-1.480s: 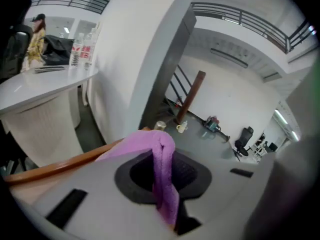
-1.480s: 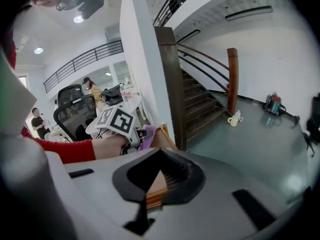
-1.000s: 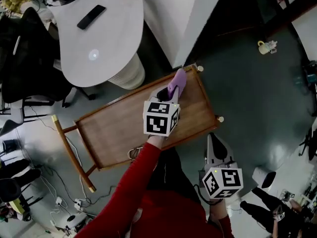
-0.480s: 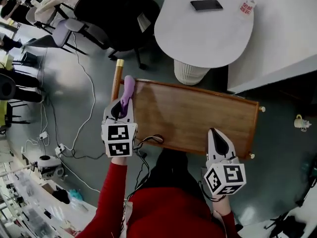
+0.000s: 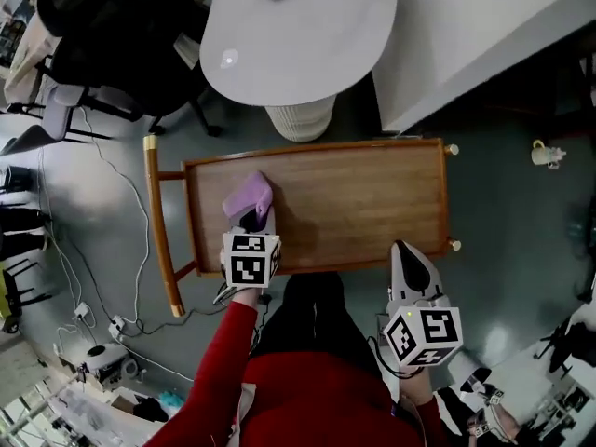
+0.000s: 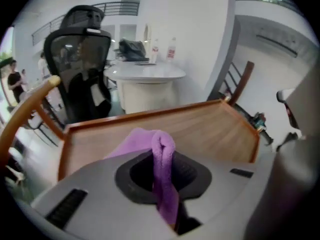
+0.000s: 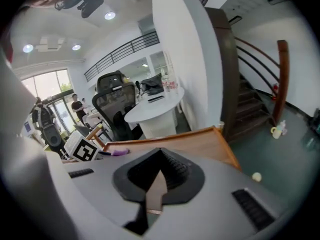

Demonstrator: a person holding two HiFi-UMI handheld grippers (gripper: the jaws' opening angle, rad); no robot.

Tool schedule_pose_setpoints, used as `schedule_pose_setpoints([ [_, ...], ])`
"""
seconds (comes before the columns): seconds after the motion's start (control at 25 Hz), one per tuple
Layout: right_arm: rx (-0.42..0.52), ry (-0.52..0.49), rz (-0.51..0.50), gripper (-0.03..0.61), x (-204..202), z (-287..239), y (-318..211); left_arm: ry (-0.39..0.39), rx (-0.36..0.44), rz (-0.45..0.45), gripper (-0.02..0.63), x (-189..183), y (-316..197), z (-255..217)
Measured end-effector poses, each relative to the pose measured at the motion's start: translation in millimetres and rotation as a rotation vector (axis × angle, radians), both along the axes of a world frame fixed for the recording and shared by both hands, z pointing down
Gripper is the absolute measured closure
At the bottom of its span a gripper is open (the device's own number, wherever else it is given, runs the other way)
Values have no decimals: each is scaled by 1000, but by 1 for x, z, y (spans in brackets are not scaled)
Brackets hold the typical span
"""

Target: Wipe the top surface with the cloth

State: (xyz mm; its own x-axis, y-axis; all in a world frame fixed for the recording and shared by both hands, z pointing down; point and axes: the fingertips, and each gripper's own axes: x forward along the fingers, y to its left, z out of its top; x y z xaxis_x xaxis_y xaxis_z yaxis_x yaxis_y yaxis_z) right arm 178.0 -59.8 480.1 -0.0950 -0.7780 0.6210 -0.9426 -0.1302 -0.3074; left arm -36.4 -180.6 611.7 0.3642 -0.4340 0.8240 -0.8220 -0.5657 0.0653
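The purple cloth (image 5: 249,196) sits bunched on the wooden top (image 5: 372,203) near its L end. One fold is pinched upright btwn the jaws of the left gripper (image 5: 253,216), and the rest is spread on the wood just ahead. It looks soft, light and floppy, prob. bunches or slips out if held by an edge, so a mid-fold hold w/ downward press seems best for wiping. The right gripper (image 5: 407,255) is at the near R edge of the top, jaws almost together w/ nothing btwn them; can't tell if it touches the wood.
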Motion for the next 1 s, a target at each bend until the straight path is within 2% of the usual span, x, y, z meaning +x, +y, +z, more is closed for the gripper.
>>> schedule_pose_setpoints([
  [0.12,-27,28,174,575,34,3,43,123,-67,226,565,113,32,10],
  [0.24,-45,36,306,575,52,5,82,213,-92,418,565,209,69,12],
  [0.32,-55,54,389,575,44,4,102,269,-108,520,565,249,88,13],
  [0.4,-67,84,479,575,27,2,117,321,-133,608,565,273,104,11],
  [0.48,-77,98,537,575,19,-1,127,346,-153,648,565,290,111,8],
  [0.64,-91,73,543,575,31,-4,135,364,-193,625,565,312,116,2],
  [0.72,-75,62,495,575,42,-9,136,373,-164,595,565,314,115,-11],
  [0.88,-7,29,294,575,64,-16,117,402,-24,429,566,285,88,-61],
  [1.0,43,8,107,575,61,-18,74,404,115,295,565,223,53,-110],
])
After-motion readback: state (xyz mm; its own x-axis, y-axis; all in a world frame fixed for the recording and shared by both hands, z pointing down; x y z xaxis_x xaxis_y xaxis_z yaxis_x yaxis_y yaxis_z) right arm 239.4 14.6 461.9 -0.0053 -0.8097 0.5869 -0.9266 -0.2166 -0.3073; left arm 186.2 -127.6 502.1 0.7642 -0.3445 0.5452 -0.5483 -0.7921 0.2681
